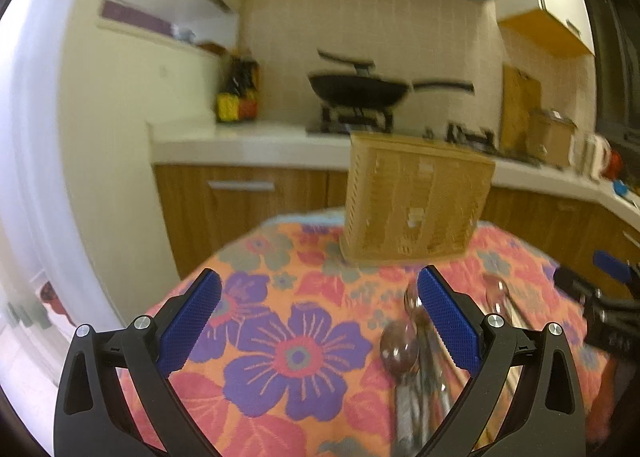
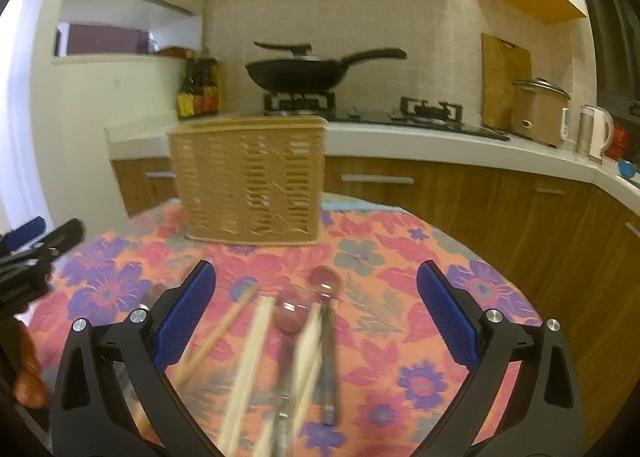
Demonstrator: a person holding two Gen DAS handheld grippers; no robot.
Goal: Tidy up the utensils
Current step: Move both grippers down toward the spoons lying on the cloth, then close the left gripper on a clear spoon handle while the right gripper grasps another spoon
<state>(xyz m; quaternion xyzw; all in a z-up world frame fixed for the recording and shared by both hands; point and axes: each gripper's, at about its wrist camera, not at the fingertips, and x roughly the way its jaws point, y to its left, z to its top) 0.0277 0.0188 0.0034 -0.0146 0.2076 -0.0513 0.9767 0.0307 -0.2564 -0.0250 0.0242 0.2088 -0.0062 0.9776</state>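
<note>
Both tools are spread wide with nothing between their fingers. The left gripper [image 1: 320, 321] hangs over bare flowered cloth on the table [image 1: 280, 357]; the right gripper [image 2: 316, 321] hangs directly over the loose utensils. These lie in a heap toward the near edge of the table: several spoons [image 2: 294, 317] with their bowls pointing toward the far edge, and pale chopsticks [image 2: 256, 345] mixed among them, at least one pair fanned off toward the table's left side. Motion blur prevents an exact count. The long axis of the heap runs from near edge to far edge, roughly in line with the right tool's view and thus between its two fingers, so its closing direction falls across the handles. Seen from the left wrist camera, the same spoons [image 1: 400, 349] sit under and beyond that tool's right finger, not between the pads. The woven basket [image 2: 248, 181] stands upright at the far edge, well apart from the heap and straight ahead of it; its inside is not visible. Judgement: the right hand is the better placed for a first pick, needing mainly a descent; the left would require a sideways shift first.
</note>
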